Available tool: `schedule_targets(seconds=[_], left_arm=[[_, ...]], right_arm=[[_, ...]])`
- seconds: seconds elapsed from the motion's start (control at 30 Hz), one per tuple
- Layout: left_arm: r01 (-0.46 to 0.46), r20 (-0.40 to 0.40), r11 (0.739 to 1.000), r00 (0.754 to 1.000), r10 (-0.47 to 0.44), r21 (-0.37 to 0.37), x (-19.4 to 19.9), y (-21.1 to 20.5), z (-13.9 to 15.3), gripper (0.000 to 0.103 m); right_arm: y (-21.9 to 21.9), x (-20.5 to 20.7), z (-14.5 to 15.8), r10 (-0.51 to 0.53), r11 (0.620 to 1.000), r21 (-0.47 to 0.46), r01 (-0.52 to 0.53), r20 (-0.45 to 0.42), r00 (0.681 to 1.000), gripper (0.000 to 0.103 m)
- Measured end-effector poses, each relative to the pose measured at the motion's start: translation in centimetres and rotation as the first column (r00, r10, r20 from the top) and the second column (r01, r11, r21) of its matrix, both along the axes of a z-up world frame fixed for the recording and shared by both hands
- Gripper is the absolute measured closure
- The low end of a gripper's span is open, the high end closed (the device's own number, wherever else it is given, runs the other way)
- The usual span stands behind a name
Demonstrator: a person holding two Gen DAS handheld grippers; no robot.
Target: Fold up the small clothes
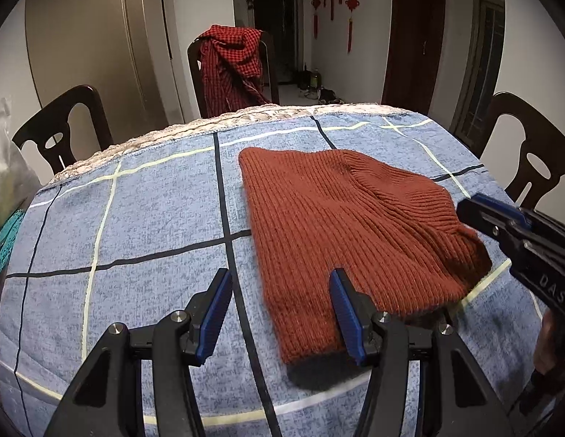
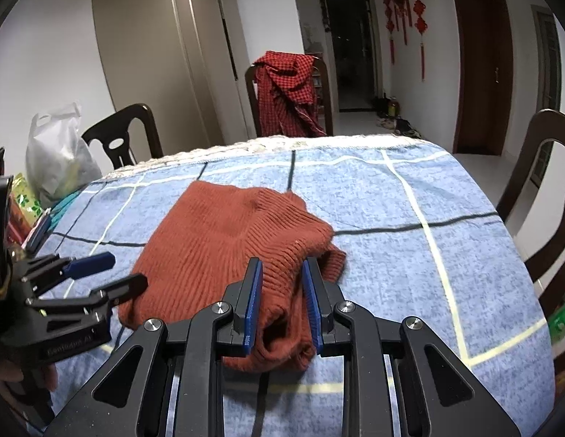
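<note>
My right gripper [image 2: 281, 276] has its jaws pinched on a bunched fold of the rust knit sweater [image 2: 224, 240]. My left gripper [image 1: 280, 291] hangs with jaws parted, empty, over the sweater's near edge. The sweater lies flat on the blue checked tabletop [image 1: 137, 218].

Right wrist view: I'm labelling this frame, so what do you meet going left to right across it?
Left gripper → white plastic bag → rust knitted garment → red checked cloth on the far chair → red hanging ornaments → dark chair at the right edge.
</note>
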State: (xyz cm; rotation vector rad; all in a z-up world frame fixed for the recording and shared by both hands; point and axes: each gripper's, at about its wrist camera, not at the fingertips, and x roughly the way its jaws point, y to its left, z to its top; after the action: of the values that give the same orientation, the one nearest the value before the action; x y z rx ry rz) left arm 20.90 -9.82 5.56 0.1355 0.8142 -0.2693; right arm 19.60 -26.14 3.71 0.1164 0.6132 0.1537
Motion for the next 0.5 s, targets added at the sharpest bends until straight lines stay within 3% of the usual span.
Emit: schedule_targets(seconds=[0.2, 0.5], left_arm=[[0.019, 0.027, 0.999, 0.999, -0.020, 0.025, -0.4, -0.4, -0.2, 0.045], [0.035, -0.003, 0.999, 0.999, -0.035, 0.013, -0.2, -0.5, -1.2, 0.045]], right_arm=[[0.9, 0.8, -0.1, 0.038, 0.998, -0.043, -0.037, 0.014, 0.999, 0.080], [0.1, 2.6, -2.6, 0.004, 0.996, -0.088, -0.011, -0.078, 0.997, 0.080]])
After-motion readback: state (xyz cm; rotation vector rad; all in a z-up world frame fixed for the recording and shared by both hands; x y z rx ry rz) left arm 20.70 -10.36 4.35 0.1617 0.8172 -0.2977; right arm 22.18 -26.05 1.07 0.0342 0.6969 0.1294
